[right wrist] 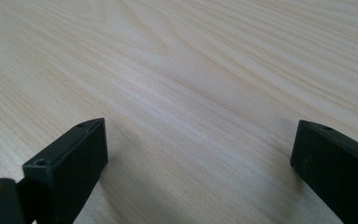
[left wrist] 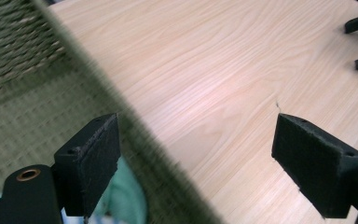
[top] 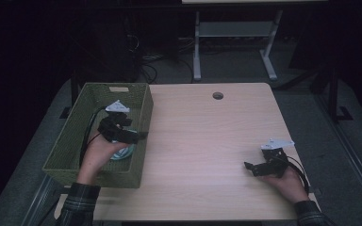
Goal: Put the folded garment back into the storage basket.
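left gripper (top: 139, 136), jaws wide apart, hangs over the green woven basket (top: 82, 101) at nine o'clock, above a pale teal item (top: 124, 152), while right gripper (top: 250, 167) rests open-jawed on the table (top: 207, 136) at four o'clock.

No writing, brand, number or sign can be read anywhere. The pale tag on the far rim of the green woven basket (top: 119, 89) is too small and dim to make out. The light teal thing (left wrist: 123, 198) lying in the basket shows white patches that may be print, but they are blurred beyond reading.
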A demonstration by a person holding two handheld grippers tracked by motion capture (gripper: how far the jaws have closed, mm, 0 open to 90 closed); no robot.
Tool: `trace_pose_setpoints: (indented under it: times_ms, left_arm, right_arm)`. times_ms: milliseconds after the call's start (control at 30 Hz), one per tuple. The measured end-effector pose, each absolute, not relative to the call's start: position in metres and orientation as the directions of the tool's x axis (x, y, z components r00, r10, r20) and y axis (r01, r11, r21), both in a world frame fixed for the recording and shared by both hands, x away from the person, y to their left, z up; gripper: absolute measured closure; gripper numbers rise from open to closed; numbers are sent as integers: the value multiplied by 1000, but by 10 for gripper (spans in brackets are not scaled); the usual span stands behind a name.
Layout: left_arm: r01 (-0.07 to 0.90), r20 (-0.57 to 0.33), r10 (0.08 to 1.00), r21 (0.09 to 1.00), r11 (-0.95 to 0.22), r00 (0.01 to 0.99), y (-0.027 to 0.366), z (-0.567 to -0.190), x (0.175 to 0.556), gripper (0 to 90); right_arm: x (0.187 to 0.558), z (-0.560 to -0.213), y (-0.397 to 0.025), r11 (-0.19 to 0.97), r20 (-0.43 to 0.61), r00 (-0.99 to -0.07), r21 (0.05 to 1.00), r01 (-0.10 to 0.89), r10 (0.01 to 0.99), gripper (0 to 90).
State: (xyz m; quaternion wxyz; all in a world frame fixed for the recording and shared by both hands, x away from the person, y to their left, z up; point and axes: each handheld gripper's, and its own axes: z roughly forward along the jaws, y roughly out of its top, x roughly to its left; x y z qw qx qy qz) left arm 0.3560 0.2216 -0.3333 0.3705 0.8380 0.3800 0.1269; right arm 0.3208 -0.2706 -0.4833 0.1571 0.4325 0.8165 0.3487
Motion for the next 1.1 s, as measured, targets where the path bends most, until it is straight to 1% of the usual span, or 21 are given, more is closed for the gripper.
trace_pose_setpoints:
  times_ms: [233,633,1100]
  left_arm:
    - [517,-77,694,726,-453,716,193,-335,355,149]
    - [486,-91,636,729,-481,766,148,-352,355,148]
    - [442,-56,587,716,-541,808,102,-381,346,149]
  right_arm:
    - [321,-483,-271,385,43,-578,706,594,815,33]
    - [321,-483,-271,383,45,-577,706,597,816,33]
    - [321,-483,-271,383,45,-577,705,596,816,33]
